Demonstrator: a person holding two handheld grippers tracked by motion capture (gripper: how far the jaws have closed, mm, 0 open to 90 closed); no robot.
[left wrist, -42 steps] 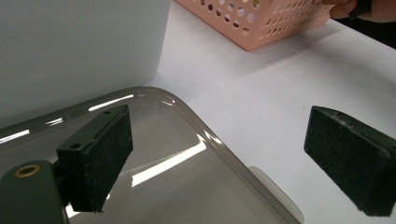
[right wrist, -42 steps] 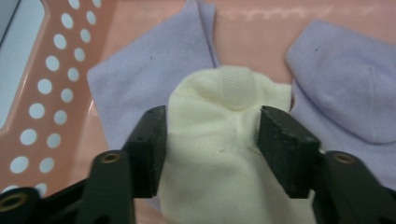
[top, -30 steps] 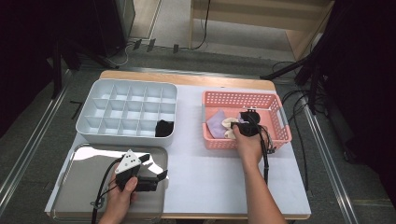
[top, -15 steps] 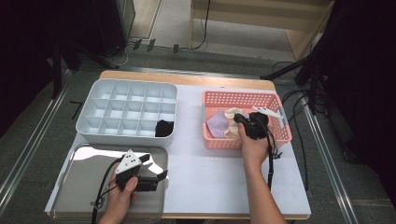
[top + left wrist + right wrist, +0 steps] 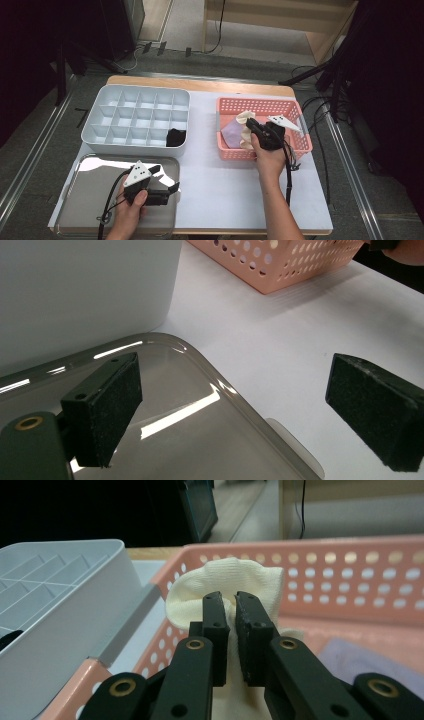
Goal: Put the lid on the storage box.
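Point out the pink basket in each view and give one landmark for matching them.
High view: the pink basket sits right of centre on the table.
Left gripper view: its perforated corner is at the top, right of centre.
Right gripper view: its far wall runs across the middle, behind the cream sock.
Shared landmark: the grey divided tray beside it.

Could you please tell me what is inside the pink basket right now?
The basket holds a cream sock, pinched by the right gripper, and a lilac cloth. Anything beneath them is covered.
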